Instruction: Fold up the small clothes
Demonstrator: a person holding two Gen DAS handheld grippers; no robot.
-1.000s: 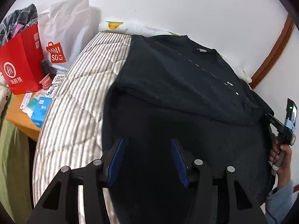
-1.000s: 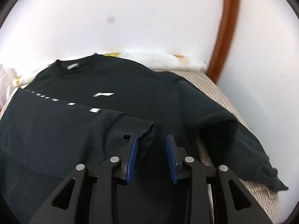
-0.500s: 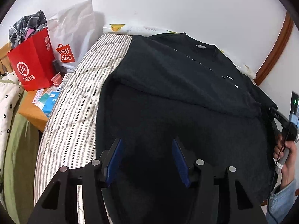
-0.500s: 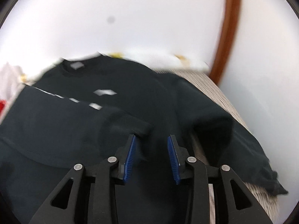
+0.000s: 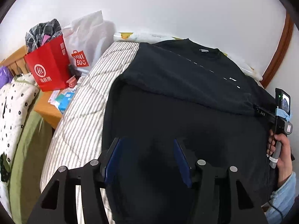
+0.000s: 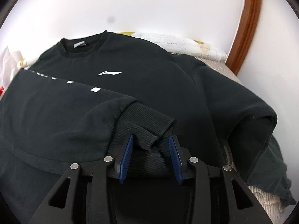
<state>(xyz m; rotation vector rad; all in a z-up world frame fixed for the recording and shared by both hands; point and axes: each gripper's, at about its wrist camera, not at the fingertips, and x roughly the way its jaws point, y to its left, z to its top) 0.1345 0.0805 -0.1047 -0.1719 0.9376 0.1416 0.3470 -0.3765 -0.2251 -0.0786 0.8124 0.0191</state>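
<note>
sweatshirt [image 6: 149,85]: we count one, black, flat on striped mattress [image 5: 84,100] | left gripper [image 5: 147,156] half open, empty | right gripper [image 6: 151,149] loosely around ribbed cuff [image 6: 145,125] | two bags far left: red bag [image 5: 48,65], white bag [image 5: 87,37]

A plain white wall [image 5: 168,9] backs a bed with a striped mattress [image 5: 84,102]. A curved brown wooden trim [image 6: 248,22], perhaps a door frame, runs up the right. A wooden bedside surface [image 5: 46,108] stands left, in soft, even light.
</note>
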